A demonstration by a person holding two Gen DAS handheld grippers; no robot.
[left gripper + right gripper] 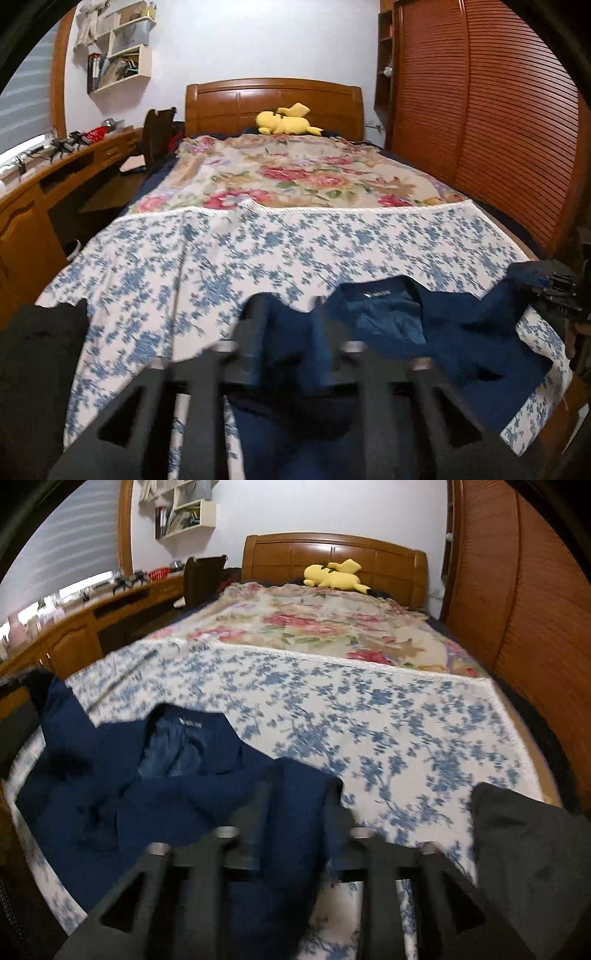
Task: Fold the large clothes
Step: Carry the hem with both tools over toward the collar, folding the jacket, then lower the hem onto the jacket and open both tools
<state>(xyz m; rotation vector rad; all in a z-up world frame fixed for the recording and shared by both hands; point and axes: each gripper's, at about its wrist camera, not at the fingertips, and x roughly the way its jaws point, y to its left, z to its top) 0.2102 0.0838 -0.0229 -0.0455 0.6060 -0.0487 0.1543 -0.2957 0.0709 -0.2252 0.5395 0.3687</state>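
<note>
Here, blue-flowered bedspread (332, 243), wooden headboard (273, 99)

Matt navy cloth jacket (192, 797) with shinier lining, printed cotton-like sheet (332, 243), glossy wooden headboard (273, 103)

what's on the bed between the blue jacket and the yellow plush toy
Two covers: the blue-flowered sheet next to the jacket, then the rose-patterned blanket up to the plush. Nothing else lies there; both wrist views show it.
</note>
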